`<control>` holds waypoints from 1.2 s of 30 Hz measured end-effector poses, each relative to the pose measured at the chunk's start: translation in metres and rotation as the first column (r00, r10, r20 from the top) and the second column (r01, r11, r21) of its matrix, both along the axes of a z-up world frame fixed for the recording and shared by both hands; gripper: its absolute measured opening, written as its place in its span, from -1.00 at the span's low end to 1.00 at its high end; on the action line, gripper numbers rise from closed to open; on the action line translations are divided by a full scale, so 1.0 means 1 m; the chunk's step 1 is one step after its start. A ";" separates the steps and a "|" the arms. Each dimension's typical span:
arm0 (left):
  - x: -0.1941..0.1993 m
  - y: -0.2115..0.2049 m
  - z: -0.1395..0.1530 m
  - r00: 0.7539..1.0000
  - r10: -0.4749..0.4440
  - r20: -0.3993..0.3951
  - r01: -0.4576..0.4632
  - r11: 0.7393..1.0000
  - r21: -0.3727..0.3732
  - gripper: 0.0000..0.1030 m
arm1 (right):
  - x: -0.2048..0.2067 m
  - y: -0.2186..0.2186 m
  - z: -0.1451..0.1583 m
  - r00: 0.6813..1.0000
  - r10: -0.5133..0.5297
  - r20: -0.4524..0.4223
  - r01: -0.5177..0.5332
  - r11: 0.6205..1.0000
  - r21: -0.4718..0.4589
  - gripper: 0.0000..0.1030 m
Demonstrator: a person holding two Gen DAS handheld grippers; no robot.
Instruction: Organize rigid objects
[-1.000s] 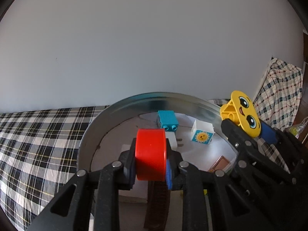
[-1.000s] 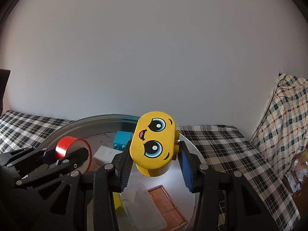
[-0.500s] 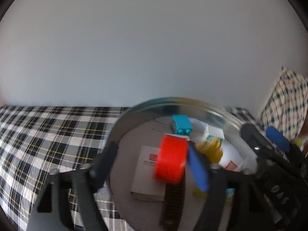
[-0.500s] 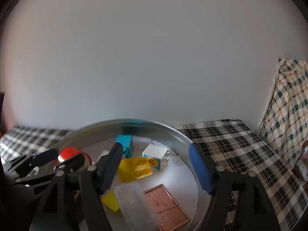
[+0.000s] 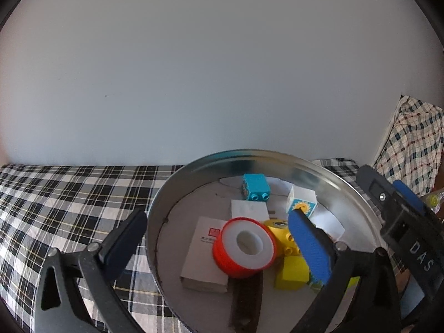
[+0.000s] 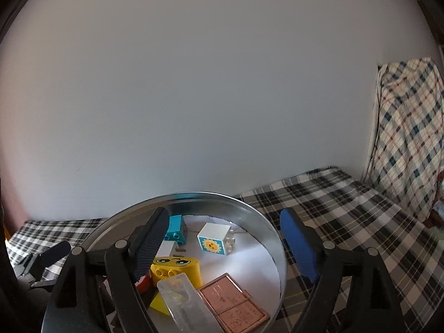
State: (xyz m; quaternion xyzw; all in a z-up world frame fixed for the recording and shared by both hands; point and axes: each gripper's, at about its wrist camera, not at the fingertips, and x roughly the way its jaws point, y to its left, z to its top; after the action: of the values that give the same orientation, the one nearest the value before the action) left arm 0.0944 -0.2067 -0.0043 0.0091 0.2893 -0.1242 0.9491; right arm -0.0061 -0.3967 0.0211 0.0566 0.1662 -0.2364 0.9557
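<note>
Left wrist view: the left gripper (image 5: 216, 238) is seen with its fingers spread wide and nothing pinched between them. One finger hangs outside the metal tray (image 5: 277, 161) at lower left of the frame, over the checked bed cover (image 5: 69, 194); the blue-padded finger stands over the tray at lower right. Between them, in the lower middle of the frame, the red tape roll (image 5: 244, 247) lies in the tray, its white core facing up and toward the camera, propped partly on a white booklet (image 5: 205, 255) and against the yellow face block (image 5: 285, 238). A yellow cube (image 5: 291, 274), a teal block (image 5: 255, 187) and a white sun block (image 5: 302, 204) lie further in.

Right wrist view: the right gripper (image 6: 222, 244) is likewise held with fingers spread and empty above the same tray (image 6: 194, 195). The face block (image 6: 177, 269) lies on its side at lower left of centre, close under the dark finger, its long axis running left to right. A clear plastic case (image 6: 183, 297) and a copper-coloured plate (image 6: 233, 302) lie just in front.

The roll is judged nearer to the left gripper, the face block to the right, should either need resettling. The letters "DAS" are read on the right gripper's body (image 5: 419, 252); a red mark and small print on the booklet cannot be made out.
</note>
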 end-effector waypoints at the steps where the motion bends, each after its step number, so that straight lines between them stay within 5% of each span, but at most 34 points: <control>1: 0.001 0.000 0.000 1.000 -0.003 -0.016 0.003 1.000 0.002 0.99 | 0.000 0.003 0.000 1.000 -0.010 -0.004 0.010 1.000 -0.016 0.63; 5: 0.003 0.001 -0.002 0.998 -0.010 -0.070 0.011 1.000 0.004 0.99 | 0.003 0.004 -0.002 0.997 -0.063 -0.032 0.061 0.996 -0.064 0.64; 12: -0.003 -0.006 -0.005 0.998 -0.026 -0.065 0.029 0.998 0.050 0.99 | -0.003 -0.005 -0.001 0.996 -0.093 -0.011 0.093 0.995 -0.019 0.64; 20: -0.011 0.008 -0.001 0.997 0.052 0.049 -0.055 0.996 0.065 0.99 | -0.007 -0.003 -0.002 0.998 -0.050 0.045 0.050 0.999 -0.001 0.64; 36: -0.027 0.015 -0.002 0.987 0.084 0.140 -0.099 0.989 0.107 0.99 | -0.012 0.031 -0.006 0.998 -0.012 0.059 0.022 0.984 -0.176 0.64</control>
State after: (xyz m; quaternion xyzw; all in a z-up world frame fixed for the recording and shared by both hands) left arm 0.0677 -0.1920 -0.0068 0.0584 0.2311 -0.0627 0.9692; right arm -0.0182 -0.3660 0.0155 -0.0199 0.1165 -0.2567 0.9592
